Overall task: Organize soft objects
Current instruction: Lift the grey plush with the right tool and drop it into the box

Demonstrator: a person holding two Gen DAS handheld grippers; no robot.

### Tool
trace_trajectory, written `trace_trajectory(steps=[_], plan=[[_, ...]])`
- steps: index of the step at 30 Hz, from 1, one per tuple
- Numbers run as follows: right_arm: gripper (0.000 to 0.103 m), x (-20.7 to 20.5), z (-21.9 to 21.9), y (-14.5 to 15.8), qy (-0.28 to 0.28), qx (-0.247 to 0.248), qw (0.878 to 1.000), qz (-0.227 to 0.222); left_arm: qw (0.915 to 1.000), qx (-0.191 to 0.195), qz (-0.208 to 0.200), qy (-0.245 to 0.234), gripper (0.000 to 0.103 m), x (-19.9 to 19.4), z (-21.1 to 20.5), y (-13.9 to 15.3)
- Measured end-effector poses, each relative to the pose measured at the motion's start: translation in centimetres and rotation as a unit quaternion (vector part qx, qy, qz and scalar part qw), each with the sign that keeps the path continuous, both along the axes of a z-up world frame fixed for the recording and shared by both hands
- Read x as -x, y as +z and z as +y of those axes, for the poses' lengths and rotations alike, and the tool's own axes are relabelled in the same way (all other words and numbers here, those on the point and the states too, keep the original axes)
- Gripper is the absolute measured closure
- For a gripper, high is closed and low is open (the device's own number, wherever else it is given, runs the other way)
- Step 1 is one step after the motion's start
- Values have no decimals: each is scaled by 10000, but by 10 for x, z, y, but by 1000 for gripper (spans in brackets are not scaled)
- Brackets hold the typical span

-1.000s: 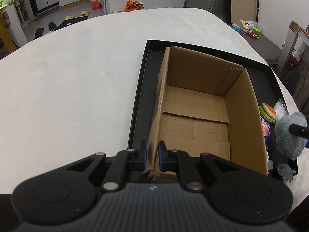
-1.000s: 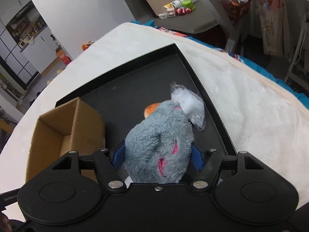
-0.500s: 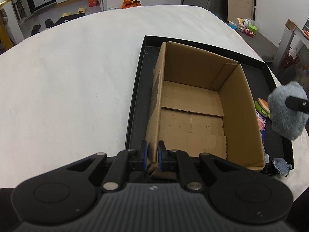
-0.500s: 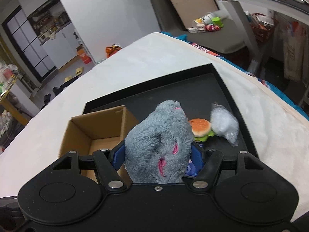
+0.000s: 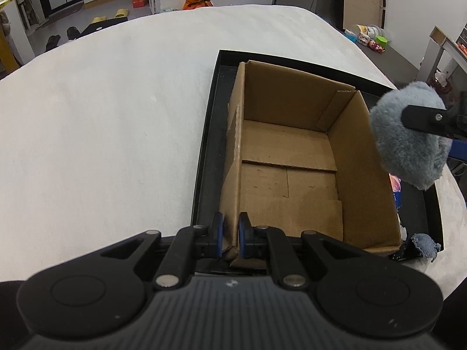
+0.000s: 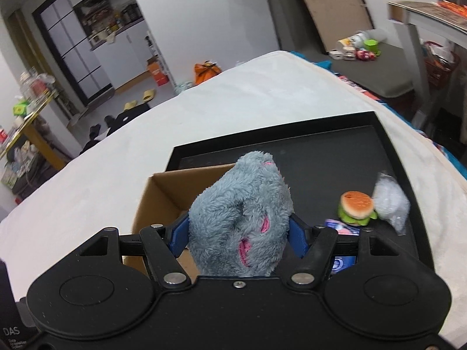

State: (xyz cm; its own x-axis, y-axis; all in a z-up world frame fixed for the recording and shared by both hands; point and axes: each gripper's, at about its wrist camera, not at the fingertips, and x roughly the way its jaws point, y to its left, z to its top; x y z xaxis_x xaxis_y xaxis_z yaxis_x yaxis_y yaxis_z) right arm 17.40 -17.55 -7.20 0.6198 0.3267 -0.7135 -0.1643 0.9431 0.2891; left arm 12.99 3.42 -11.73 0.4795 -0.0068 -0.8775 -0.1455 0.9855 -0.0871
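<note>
My left claw (image 5: pixel 230 234) pinches the near wall of the box (image 5: pixel 292 157), which stands in the tray (image 5: pixel 204 157). My right claw (image 6: pixel 238 230) holds the plush toy (image 6: pixel 242 218) above the box's right wall. The burger toy (image 6: pixel 356 206) and a bag (image 6: pixel 389 202) lie in the tray ahead, to its right.

The left gripper (image 5: pixel 231 234) pinches the near corner of the open brown cardboard box (image 5: pixel 292 157). The right gripper (image 6: pixel 238 233) squeezes a fluffy grey plush toy (image 6: pixel 242 218) up in the air, above the box's right wall.

"DAS" on black device (image 6: pixel 11 332)
</note>
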Motion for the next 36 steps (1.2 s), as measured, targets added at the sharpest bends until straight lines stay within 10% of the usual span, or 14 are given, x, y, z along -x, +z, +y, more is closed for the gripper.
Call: trace_trajectory(steps=[36], plan=[[30, -15, 55, -18, 630, -147, 9976, 238, 9995, 224, 10, 236, 92, -21, 15, -15]])
